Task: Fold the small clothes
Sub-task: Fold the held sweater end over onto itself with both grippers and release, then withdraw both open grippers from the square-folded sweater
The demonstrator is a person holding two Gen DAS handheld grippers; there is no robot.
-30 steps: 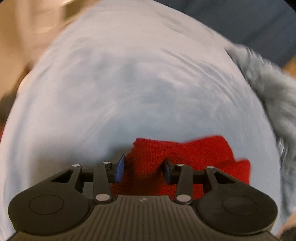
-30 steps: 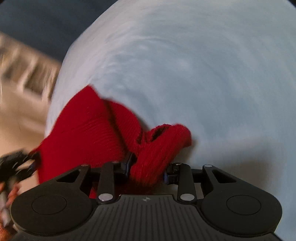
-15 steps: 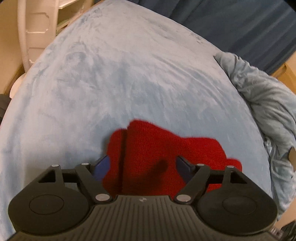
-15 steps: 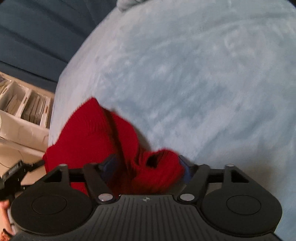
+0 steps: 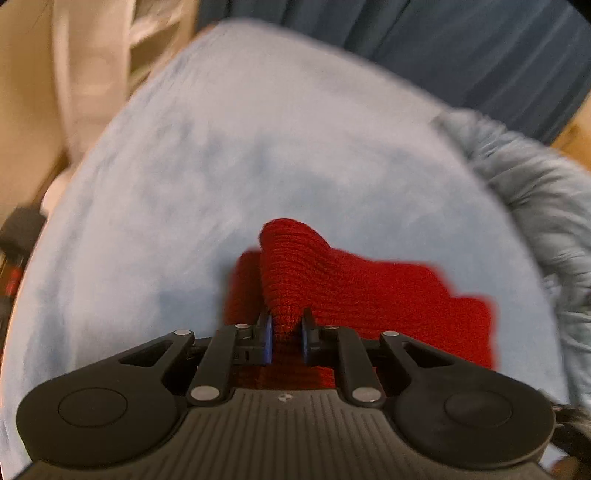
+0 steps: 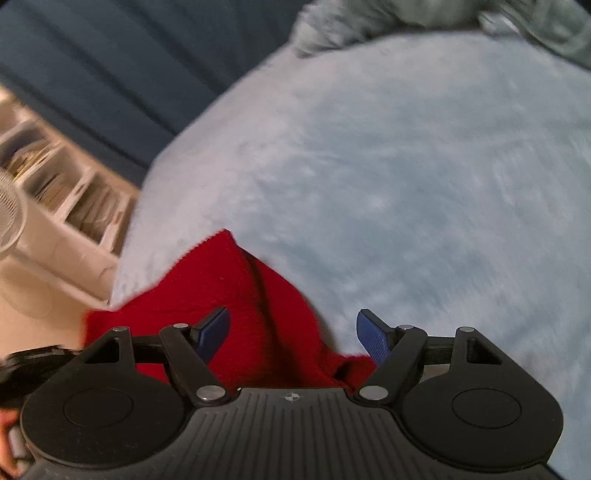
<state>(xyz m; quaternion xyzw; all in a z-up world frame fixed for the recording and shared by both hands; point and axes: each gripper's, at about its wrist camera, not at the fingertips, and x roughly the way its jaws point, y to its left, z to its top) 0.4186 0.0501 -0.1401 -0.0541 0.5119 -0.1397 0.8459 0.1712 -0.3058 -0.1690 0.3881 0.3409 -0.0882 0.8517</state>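
Note:
A red knit garment lies on a light blue fleece blanket. My left gripper is shut on a raised fold of the red garment, which stands up in a peak in front of the jaws. In the right wrist view the same red garment lies near the blanket's left edge. My right gripper is open, its blue pads spread over the garment with nothing held.
A crumpled grey-blue cloth sits at the blanket's right side, and shows at the top of the right wrist view. Dark blue curtains hang behind. A white shelf unit stands off the blanket's left edge.
My left gripper opened, then shut on a fold of the red garment and lifted it. My right gripper let go of its bunched red end and now stands open wide.

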